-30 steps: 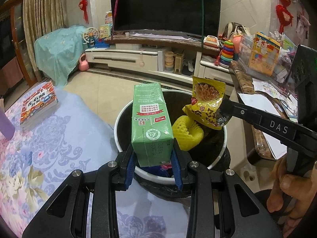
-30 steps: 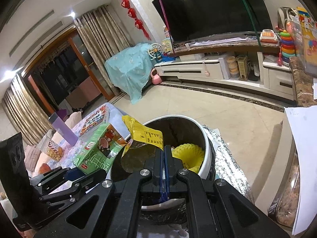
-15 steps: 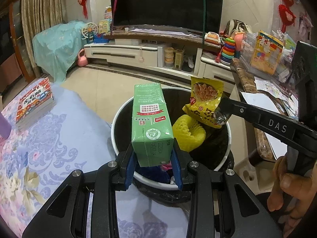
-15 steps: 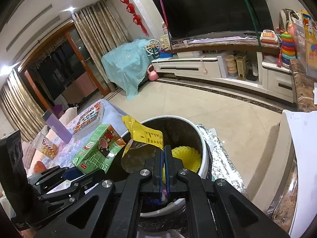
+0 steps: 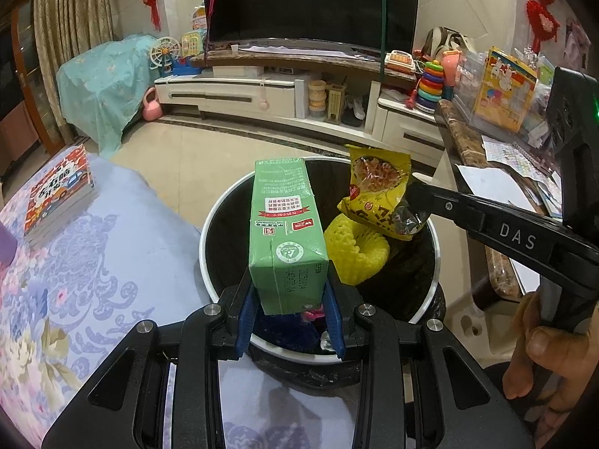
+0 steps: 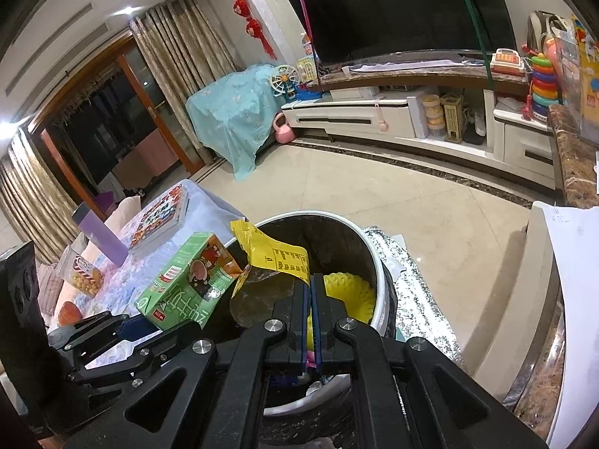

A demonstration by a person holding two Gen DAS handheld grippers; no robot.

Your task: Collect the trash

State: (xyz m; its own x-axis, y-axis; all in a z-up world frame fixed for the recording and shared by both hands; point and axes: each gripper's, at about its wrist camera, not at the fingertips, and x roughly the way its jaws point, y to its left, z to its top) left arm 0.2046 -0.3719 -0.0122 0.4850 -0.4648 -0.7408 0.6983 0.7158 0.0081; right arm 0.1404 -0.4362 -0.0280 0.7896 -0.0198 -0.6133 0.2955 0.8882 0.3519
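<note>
My left gripper (image 5: 290, 292) is shut on a green drink carton (image 5: 284, 232), held upright over the near rim of a round black trash bin (image 5: 411, 273) with a white rim. From the right, my right gripper (image 5: 413, 191) reaches in, shut on a crumpled yellow snack wrapper (image 5: 378, 194) that hangs over the bin's mouth. In the right wrist view the right gripper (image 6: 310, 295) pinches the yellow wrapper (image 6: 277, 258), and the green carton (image 6: 187, 280) sits to the left in the left gripper (image 6: 131, 327). Yellow foam netting (image 5: 355, 250) lies inside the bin.
A table with a floral blue cloth (image 5: 75, 262) lies left of the bin, carrying a stack of books (image 5: 56, 194), a purple bottle (image 6: 99, 234) and a snack jar (image 6: 82, 271). A marble counter (image 5: 471, 149) with papers stands right. A hand (image 5: 550, 359) holds the right gripper.
</note>
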